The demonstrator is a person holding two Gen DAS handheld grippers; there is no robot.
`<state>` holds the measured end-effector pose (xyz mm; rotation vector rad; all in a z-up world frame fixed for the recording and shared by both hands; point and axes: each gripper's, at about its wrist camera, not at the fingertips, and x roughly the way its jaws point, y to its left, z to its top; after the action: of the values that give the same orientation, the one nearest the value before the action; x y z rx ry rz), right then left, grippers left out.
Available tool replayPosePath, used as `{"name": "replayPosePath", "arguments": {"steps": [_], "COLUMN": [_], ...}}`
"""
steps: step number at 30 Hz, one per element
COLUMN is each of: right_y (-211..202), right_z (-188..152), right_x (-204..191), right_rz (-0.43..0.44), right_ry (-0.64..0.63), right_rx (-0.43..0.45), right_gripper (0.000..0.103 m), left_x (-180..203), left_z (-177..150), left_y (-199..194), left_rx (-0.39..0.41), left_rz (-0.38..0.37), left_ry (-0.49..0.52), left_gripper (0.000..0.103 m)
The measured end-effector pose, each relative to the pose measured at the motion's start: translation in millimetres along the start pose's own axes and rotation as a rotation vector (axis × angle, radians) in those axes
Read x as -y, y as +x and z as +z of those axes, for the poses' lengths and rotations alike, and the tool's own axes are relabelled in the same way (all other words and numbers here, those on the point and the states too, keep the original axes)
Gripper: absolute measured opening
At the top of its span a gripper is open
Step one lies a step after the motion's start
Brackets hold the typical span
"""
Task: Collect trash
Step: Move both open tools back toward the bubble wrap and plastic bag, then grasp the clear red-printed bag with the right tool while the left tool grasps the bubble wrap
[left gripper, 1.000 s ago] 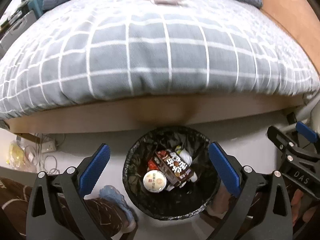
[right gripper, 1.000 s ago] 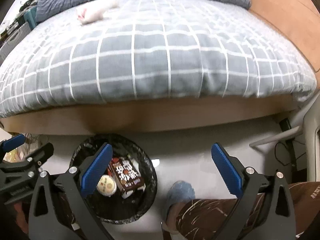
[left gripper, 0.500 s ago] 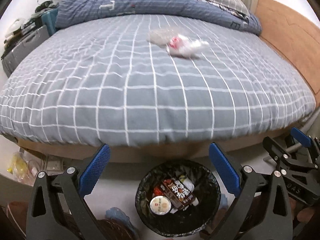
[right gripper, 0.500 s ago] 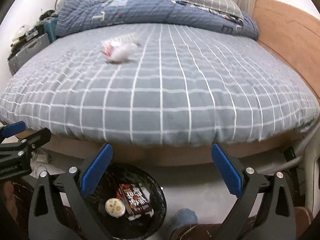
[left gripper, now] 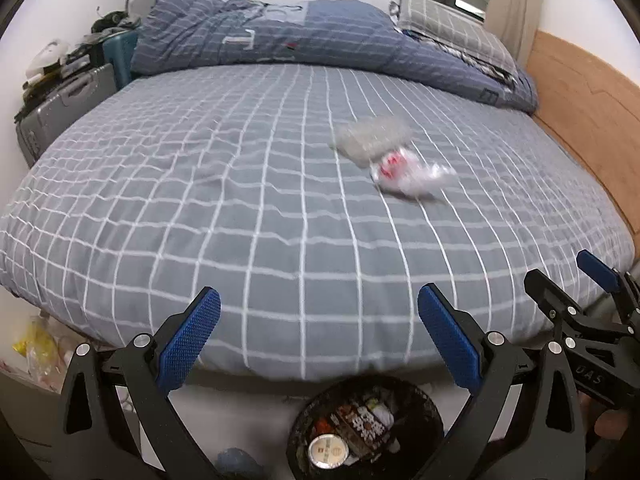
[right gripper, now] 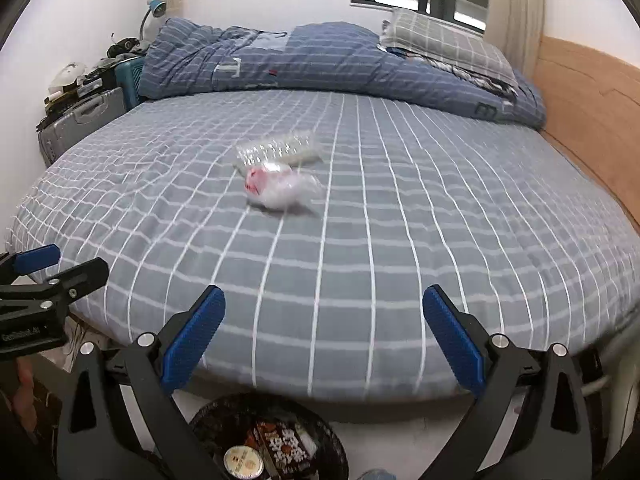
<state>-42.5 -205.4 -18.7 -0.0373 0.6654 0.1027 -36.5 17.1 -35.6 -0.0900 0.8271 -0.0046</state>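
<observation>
Trash wrappers [right gripper: 276, 176] lie mid-bed [right gripper: 400, 240], bin [left gripper: 366, 428] below; both grippers [left gripper: 318, 344] [right gripper: 324, 340] gape empty.

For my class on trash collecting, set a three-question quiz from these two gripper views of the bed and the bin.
1. True or false: the left gripper is shut on a piece of trash.
2. Multiple choice: where does the white plastic bag with red print lie? A) in the bin B) on the checked bed cover C) on the suitcase
3. Fill in: the clear plastic tray lies right behind the ____ .

Key
1. False: both it and the right gripper are open and hold nothing.
2. B: it lies on the bed cover, while the bin on the floor already holds a brown carton and a round lid.
3. Bag.
</observation>
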Motion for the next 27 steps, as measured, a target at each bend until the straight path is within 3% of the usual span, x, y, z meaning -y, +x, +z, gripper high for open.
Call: {"name": "replayPosePath", "arguments": {"steps": [15,24,27], "right_y": [71.1,130.4,147.6], "right_z": [60.1,93.8,98.7], "right_x": [-19.2,-32.7,-36.7], "right_rz": [0.049,0.085,0.108], "right_ry": [-0.041,-0.049,-0.041], "right_rx": [-0.009,-0.054,-0.091], "right_gripper": [0.092,0.091,0.085], "left_x": [-15.3,-27.3,-32.7], "left_z": [69.6,95.5,100.3], "left_y": [46.7,76.4,85.4], "left_rx": [0.006,-0.012,-0.025], "left_rz": [0.038,0.024,0.018], "left_ry": [0.007,0.005,0.000], "left_gripper": [0.097,0.097,0.097]}}
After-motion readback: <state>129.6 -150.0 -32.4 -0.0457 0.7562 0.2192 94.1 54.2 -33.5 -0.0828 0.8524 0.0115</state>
